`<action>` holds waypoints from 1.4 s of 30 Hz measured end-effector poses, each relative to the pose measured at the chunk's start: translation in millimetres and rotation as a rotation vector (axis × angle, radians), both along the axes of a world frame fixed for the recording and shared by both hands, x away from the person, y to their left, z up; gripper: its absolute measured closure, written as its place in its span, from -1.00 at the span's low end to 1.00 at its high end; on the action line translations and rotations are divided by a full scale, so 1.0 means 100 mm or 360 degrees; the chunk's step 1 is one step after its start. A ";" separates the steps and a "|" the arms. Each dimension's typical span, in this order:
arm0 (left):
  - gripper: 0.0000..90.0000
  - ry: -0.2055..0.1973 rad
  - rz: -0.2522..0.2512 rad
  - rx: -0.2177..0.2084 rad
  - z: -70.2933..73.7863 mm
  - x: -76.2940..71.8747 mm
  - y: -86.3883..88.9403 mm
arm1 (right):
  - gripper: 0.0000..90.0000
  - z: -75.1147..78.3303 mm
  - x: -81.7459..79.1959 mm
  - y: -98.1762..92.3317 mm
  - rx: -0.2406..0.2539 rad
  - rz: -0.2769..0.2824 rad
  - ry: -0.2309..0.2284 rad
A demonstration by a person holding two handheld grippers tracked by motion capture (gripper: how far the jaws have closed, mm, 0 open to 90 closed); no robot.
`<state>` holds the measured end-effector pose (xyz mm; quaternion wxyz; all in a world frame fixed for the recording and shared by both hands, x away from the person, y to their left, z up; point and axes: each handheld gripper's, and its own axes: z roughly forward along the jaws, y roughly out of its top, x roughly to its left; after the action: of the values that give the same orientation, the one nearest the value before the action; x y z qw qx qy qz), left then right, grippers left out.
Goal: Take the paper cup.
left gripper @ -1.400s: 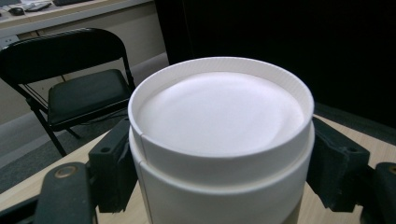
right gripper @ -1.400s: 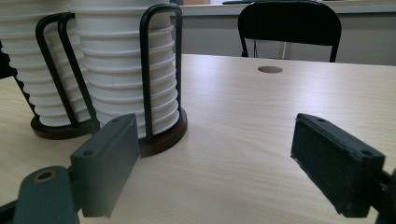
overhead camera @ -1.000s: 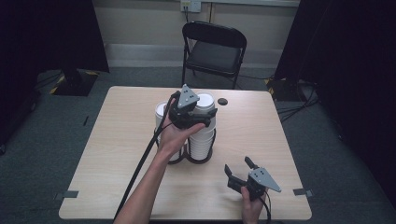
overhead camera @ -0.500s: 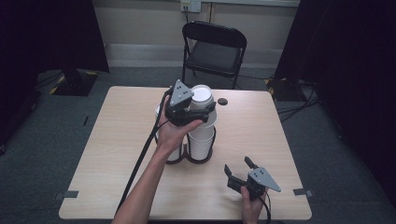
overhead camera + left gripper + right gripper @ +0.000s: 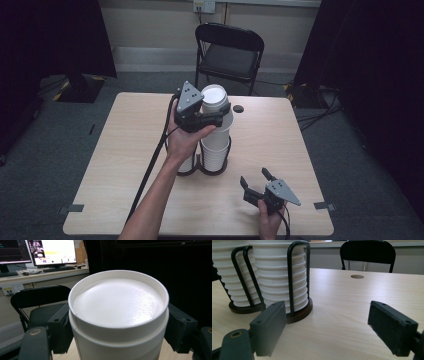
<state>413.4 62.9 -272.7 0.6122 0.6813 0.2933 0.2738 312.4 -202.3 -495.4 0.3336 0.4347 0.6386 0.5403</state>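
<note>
The matt white paper cup [image 5: 117,315] has a finely textured base, the holder [image 5: 294,272] is glossy black metal wire on dark wood, and the table [image 5: 352,315] is pale smooth woodgrain.

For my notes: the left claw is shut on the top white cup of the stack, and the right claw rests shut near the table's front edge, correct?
Not quite: the right claw is open, jaws wide apart in the right gripper view. The left claw is indeed shut on the top white cup.
</note>
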 end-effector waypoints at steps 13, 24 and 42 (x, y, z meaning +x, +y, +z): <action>-0.50 -0.0067 -0.0006 -0.0081 0.14 -0.09 0.14 | -0.68 0.00 0.00 0.00 0.0000 -0.0003 -0.0004; -0.50 -0.0080 -0.0056 -0.0188 0.28 -0.21 0.28 | -0.68 0.00 0.00 0.00 -0.0001 -0.0002 -0.0002; -0.51 -0.0130 -0.0099 -0.0133 0.32 -0.45 0.45 | -0.68 0.00 0.00 0.00 -0.0005 -0.0005 -0.0001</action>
<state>368.2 107.6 -240.7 0.6598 0.6522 0.2579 0.2698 312.3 -202.0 -495.4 0.3353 0.4352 0.6386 0.5389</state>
